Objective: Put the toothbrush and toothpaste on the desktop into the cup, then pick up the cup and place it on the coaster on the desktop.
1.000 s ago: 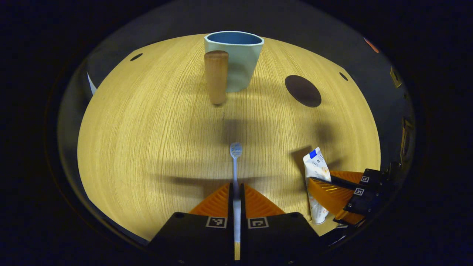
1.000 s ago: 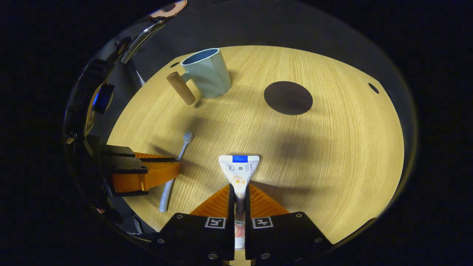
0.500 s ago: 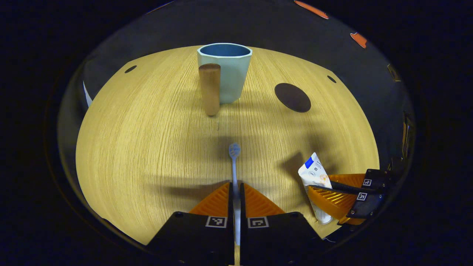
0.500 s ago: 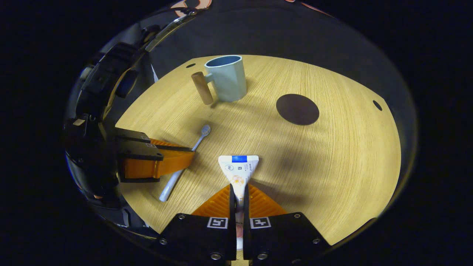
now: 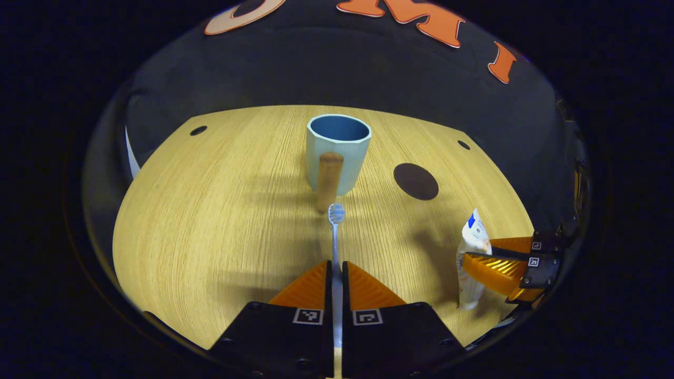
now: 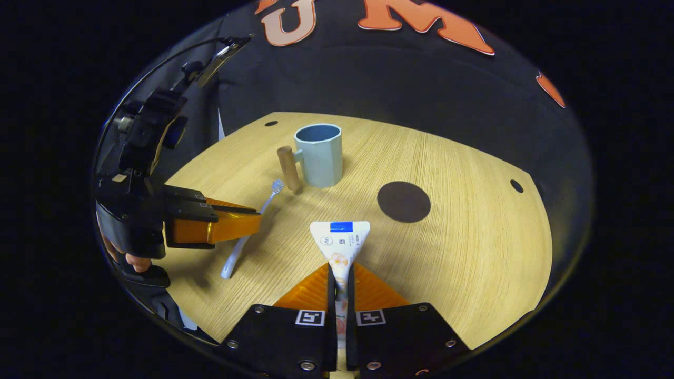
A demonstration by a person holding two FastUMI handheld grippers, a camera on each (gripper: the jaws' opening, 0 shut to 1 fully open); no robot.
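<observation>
My left gripper (image 5: 335, 269) pinches the toothbrush (image 5: 335, 231), my right gripper (image 6: 341, 273) the toothpaste (image 6: 340, 243), both clear of the desktop (image 6: 474, 252). The cup (image 6: 319, 155) stands toward its far edge, the coaster (image 6: 404, 201) to its right.

each gripper has a black, angular body with small round screws along its lower edge and two square black-and-white markers side by side. the left gripper (image 6: 253, 220) and right gripper (image 6: 340, 279) carry wedge-shaped, ribbed fingers (image 6: 313, 292). a thin cable arcs above the left gripper's housing.
</observation>
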